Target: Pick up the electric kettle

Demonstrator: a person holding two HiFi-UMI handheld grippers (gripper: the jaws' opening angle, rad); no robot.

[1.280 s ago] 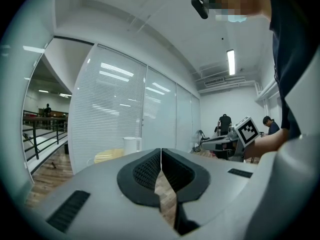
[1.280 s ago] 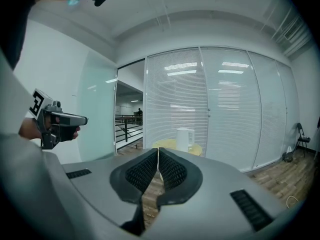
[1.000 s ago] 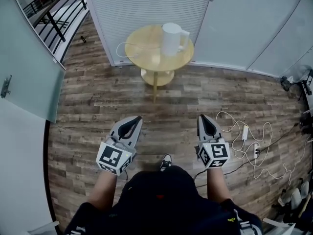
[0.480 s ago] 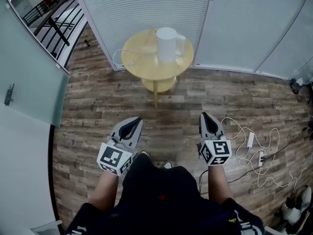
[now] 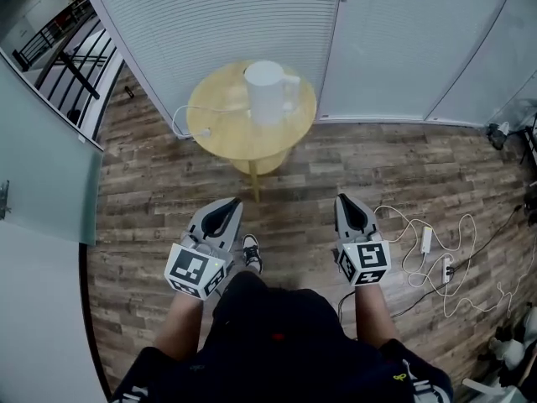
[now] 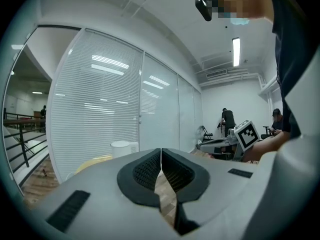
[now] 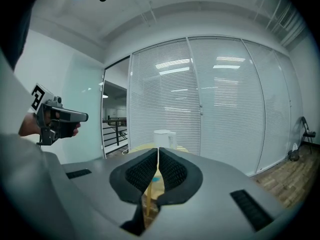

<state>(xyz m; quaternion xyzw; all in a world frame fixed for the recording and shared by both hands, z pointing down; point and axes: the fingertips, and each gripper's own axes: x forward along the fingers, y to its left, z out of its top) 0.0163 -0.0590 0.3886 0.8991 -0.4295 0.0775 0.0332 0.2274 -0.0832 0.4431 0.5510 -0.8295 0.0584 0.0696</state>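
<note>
A white electric kettle [image 5: 267, 91] stands upright on a round yellow side table [image 5: 220, 129], handle to the right, cord trailing off the left. It also shows small and far in the left gripper view, kettle [image 6: 123, 148], and in the right gripper view, kettle [image 7: 163, 138]. My left gripper [image 5: 232, 207] and right gripper [image 5: 346, 202] hover over the wooden floor well short of the table, both shut with nothing between the jaws. Seen along their own jaws, the left gripper [image 6: 160, 151] and right gripper [image 7: 158, 151] have tips touching.
White blinds [image 5: 210, 15] and glass panels stand behind the table. A charger and tangled white cables [image 5: 432, 246] lie on the floor at right. A glass door [image 5: 42, 166] and railing are at left. People sit far off in the left gripper view.
The table and kettle have drawn nearer and shifted left in the head view as the person steps forward; both grippers advanced with the body and stayed shut.
</note>
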